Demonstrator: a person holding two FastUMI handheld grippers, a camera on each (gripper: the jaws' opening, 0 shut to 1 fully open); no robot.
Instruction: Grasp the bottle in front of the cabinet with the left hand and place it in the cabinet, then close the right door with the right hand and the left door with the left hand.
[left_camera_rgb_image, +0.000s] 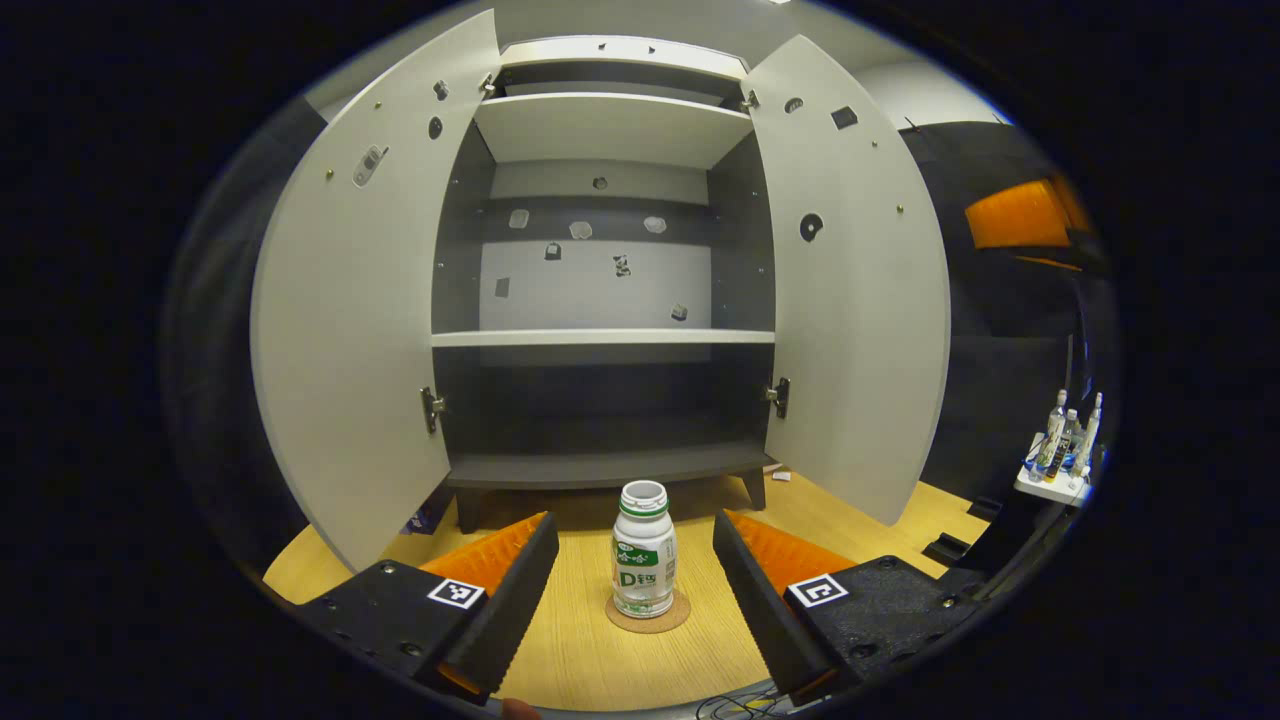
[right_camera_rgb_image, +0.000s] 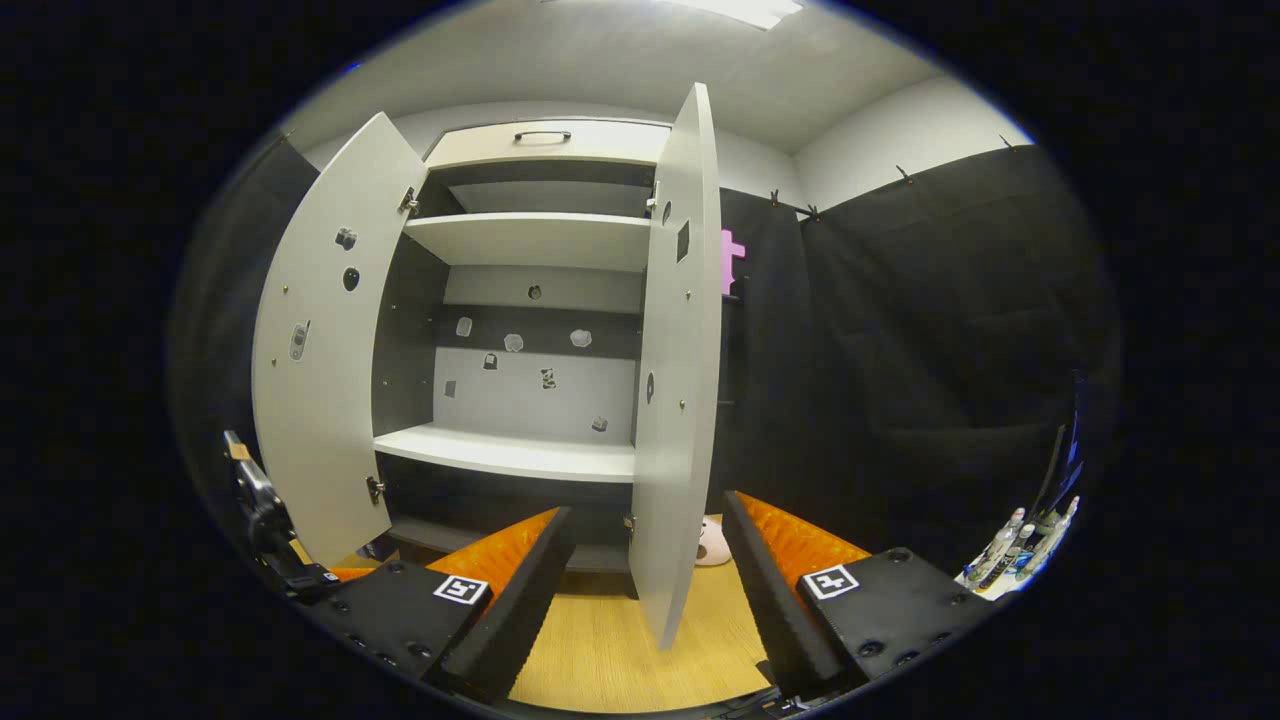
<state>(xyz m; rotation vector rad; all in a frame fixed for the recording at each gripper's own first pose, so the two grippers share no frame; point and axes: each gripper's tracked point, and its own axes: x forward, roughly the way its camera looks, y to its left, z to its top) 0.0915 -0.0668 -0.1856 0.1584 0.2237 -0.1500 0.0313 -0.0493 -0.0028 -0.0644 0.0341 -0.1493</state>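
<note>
A small white bottle with a green label and no cap stands upright on a round cork coaster on the wooden surface, in front of the cabinet. Both cabinet doors are wide open: the left door and the right door. My left gripper is open, one finger on each side of the bottle, and neither touches it. My right gripper is open and holds nothing. It faces the right door nearly edge-on. The left door stands beyond.
The cabinet's middle shelf and upper shelf are bare. A small white stand with several bottles sits far right by the black cloth wall. The other gripper shows at the left edge of the right gripper view.
</note>
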